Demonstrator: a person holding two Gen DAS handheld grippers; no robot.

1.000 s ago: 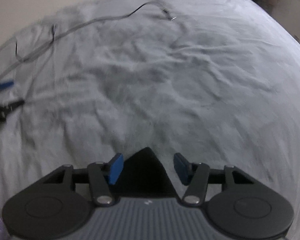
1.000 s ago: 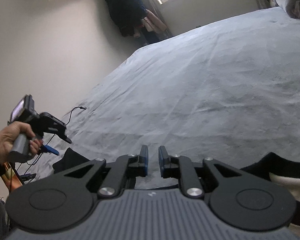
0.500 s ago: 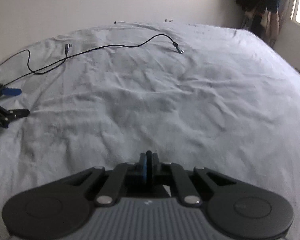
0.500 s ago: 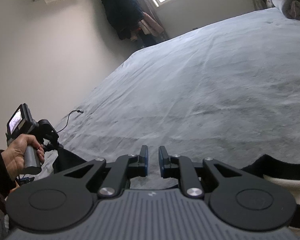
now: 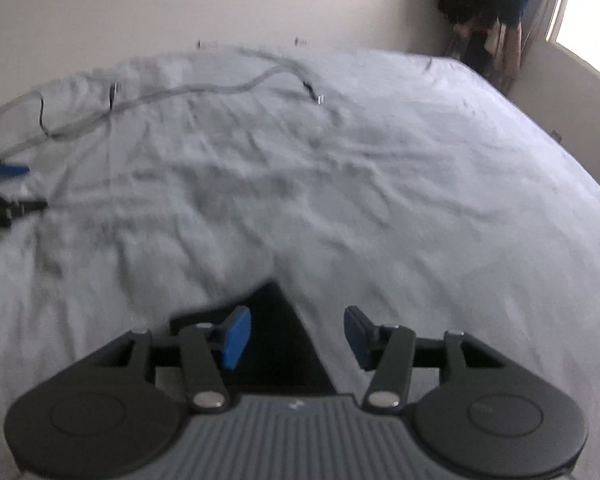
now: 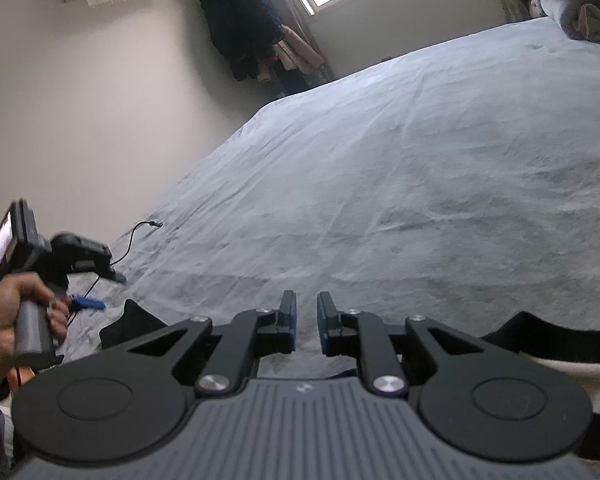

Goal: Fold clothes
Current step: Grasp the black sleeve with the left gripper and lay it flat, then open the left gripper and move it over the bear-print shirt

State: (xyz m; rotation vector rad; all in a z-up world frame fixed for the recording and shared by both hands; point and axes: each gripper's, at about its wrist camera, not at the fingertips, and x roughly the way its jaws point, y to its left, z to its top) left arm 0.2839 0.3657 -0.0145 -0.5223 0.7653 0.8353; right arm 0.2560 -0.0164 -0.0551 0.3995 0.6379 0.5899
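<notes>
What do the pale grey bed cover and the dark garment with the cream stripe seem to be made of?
Pale grey bed cover: probably woven cotton-like cloth, matte; fine creases, no shine.
Dark garment with cream stripe: likely soft knit or fleece; thick, rounded edge, dull surface. The weave is too blurred to be sure.

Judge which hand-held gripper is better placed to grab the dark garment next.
Left, probably: the left hand-held gripper is opening with the dark garment corner between its pads; the right hand-held gripper frames only bedsheet.

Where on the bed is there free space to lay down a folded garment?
The wide middle of the bed is bare, from the black garment at the near edge up to the bedding pile. The side toward the wall is crowded by the black cable.
</notes>
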